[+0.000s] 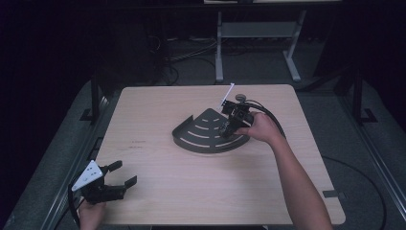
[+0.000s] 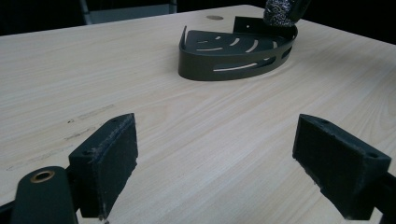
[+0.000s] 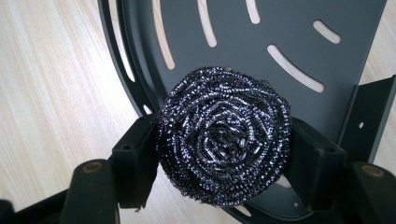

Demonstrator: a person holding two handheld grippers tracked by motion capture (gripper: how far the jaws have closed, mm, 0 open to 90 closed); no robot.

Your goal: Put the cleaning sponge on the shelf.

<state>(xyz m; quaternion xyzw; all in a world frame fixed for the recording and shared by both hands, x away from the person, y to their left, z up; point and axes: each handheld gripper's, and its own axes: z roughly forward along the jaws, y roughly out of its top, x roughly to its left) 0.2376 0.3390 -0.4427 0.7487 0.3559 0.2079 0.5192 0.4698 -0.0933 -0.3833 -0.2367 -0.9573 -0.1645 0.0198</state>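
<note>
From above, the right tongs [image 1: 230, 125] hang over the dark grey, slotted, quarter-round metal corner shelf [image 1: 201, 136] at the middle of the pale wooden tabletop [image 1: 210, 187]; the left tongs [image 1: 125, 173] rest near its front left corner. In the left gripper view those tongs [image 2: 215, 163] gape wide with nothing between them. In the right gripper view the right tongs [image 3: 219, 158] clamp a round steel-wool scouring ball [image 3: 223, 135] just above the shelf [image 3: 233, 32].
</note>
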